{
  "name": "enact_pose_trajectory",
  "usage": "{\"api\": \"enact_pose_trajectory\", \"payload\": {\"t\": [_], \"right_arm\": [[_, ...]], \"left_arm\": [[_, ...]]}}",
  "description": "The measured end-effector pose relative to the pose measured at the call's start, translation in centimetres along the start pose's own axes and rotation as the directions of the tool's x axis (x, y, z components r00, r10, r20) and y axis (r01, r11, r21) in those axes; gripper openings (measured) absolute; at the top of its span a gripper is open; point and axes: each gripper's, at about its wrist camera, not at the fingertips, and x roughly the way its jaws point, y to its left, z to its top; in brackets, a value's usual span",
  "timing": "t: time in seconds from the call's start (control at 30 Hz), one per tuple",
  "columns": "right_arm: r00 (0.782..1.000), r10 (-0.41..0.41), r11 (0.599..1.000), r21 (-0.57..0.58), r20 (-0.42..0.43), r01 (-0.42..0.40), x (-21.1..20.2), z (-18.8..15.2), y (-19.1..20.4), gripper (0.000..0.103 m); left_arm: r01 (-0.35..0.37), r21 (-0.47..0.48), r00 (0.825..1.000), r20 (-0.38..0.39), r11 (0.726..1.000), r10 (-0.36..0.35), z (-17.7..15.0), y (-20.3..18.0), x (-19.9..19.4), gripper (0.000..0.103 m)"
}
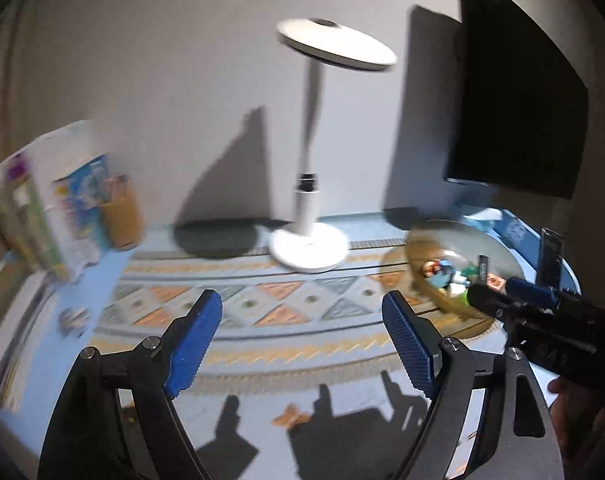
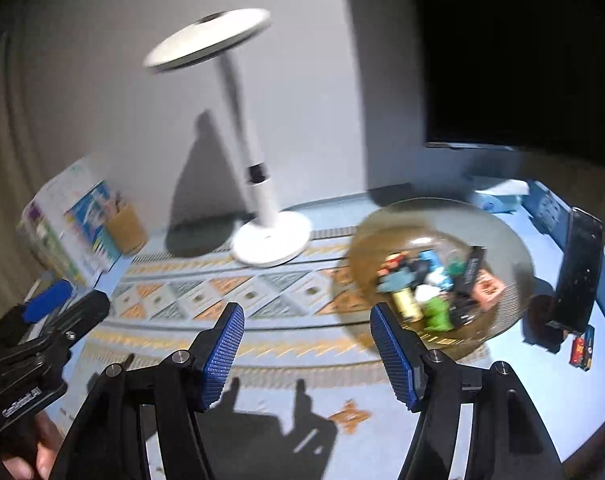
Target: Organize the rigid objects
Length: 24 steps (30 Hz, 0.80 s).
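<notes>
A clear brownish glass bowl (image 2: 502, 236) stands on the patterned cloth at the right. It holds several small rigid things, among them a green figure (image 2: 438, 314), a black stick (image 2: 468, 270) and an orange cube (image 2: 489, 290). In the left wrist view the same bowl (image 1: 462, 240) lies right of centre, partly behind my right gripper (image 1: 502, 300). My left gripper (image 1: 302, 320) hangs above the cloth, jaws wide apart and empty. My right gripper (image 2: 307, 332) is open and empty too, just left of the bowl. My left gripper (image 2: 62, 300) shows at the far left of the right wrist view.
A white desk lamp (image 2: 270, 240) stands at the back centre by the wall. Boxes and a brown cup (image 2: 126, 228) sit at the back left. A dark monitor (image 1: 514, 112) fills the upper right. A phone (image 2: 580, 272) leans upright at the right edge, a small red pack (image 2: 580, 350) beside it.
</notes>
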Motion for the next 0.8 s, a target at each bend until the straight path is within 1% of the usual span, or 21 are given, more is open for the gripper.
{"api": "enact_pose_trajectory", "payload": {"t": [0.1, 0.13, 0.23, 0.3, 0.33, 0.43, 0.53, 0.6, 0.67, 0.8], "right_arm": [[1.000, 0.008, 1.000, -0.014, -0.019, -0.008, 0.3, -2.8, 2.2, 0.064], [0.999, -0.005, 1.000, -0.017, -0.035, 0.005, 0.7, -3.9, 2.6, 0.064], [0.993, -0.044, 0.999, -0.018, -0.107, 0.042, 2.1, -6.8, 3.6, 0.064], [0.990, -0.054, 0.999, -0.011, -0.134, 0.053, 2.5, -7.9, 3.6, 0.064], [0.990, -0.054, 0.999, -0.007, -0.134, 0.054, 2.5, -8.1, 3.7, 0.064], [0.993, -0.069, 0.998, -0.018, -0.100, 0.067, 1.3, -7.9, 4.2, 0.064], [0.992, -0.115, 0.992, -0.065, -0.047, 0.112, -0.1, -7.6, 5.0, 0.064], [0.988, -0.151, 0.985, -0.092, -0.021, 0.148, -0.6, -7.6, 5.4, 0.065], [0.986, -0.164, 0.982, -0.094, -0.019, 0.162, -0.6, -7.6, 5.4, 0.065], [0.985, -0.166, 0.983, -0.082, -0.044, 0.162, 0.0, -8.0, 5.1, 0.065]], "left_arm": [[-0.037, -0.092, 0.999, -0.006, 0.995, 0.037, -2.7, 2.3, -1.1, 0.081], [-0.053, -0.127, 0.998, -0.021, 0.990, 0.051, -3.9, 3.2, -1.1, 0.081], [-0.065, -0.164, 0.995, -0.089, 0.984, 0.051, -6.8, 4.1, -0.1, 0.081], [-0.055, -0.163, 0.991, -0.131, 0.985, 0.034, -8.1, 4.0, 0.4, 0.081], [-0.049, -0.161, 0.990, -0.137, 0.986, 0.027, -8.5, 4.0, 0.4, 0.081], [-0.035, -0.119, 0.994, -0.112, 0.992, 0.021, -8.3, 3.2, -0.5, 0.081], [-0.055, -0.075, 0.996, -0.079, 0.996, 0.049, -7.9, 2.5, -1.3, 0.081], [-0.064, -0.057, 0.995, -0.085, 0.996, 0.059, -8.0, 2.1, -1.2, 0.081], [-0.066, -0.052, 0.993, -0.098, 0.996, 0.060, -8.1, 1.9, -0.9, 0.081], [-0.076, -0.041, 0.991, -0.113, 0.996, 0.071, -8.6, 1.5, -0.2, 0.081]]}}
